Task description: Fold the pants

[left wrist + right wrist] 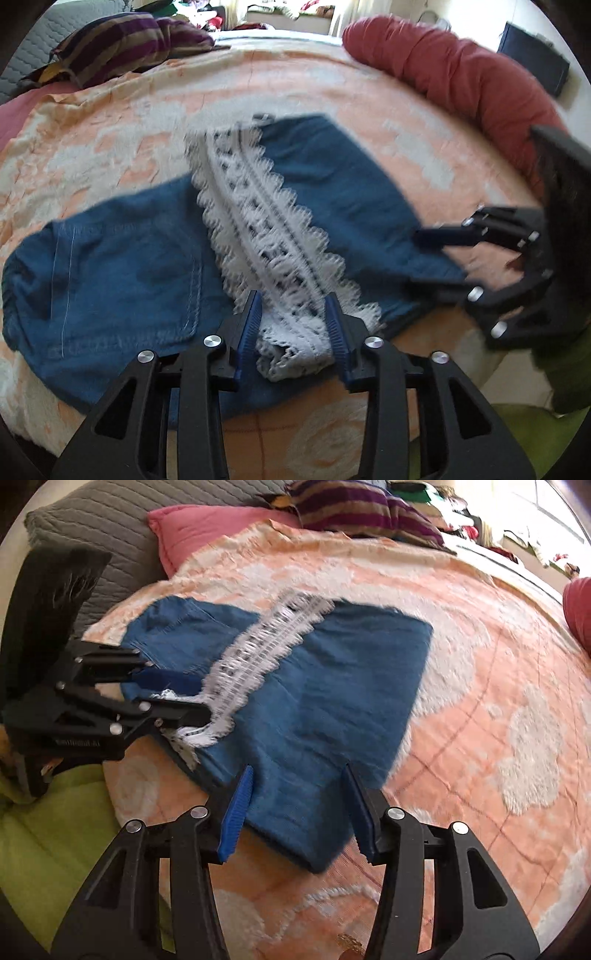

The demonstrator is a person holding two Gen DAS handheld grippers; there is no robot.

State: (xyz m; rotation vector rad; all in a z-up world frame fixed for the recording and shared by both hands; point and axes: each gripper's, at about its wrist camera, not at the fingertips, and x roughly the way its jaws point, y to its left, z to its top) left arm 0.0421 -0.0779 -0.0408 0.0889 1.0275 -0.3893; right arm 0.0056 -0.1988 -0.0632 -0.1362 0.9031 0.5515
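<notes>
blue denim pants with white lace trim (122,258) flat at bedspread's (332,74) near edge | left gripper (293,325) fingers apart astride lace, ready to pinch | right gripper (297,805) fingers apart over hem corner

Bright daylight from blown-out far windows; motion blur, fisheye-curved edges.

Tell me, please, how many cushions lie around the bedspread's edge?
4: red bolster at the right, striped cushion at the far end, pink cushion and grey quilted cushion at the left; others may be hidden.

We see a bed under a peach-and-white bedspread (480,672), a striped pillow (122,44), a pink pillow (207,528), a red bolster (454,81), and bright window light (554,506) behind
</notes>
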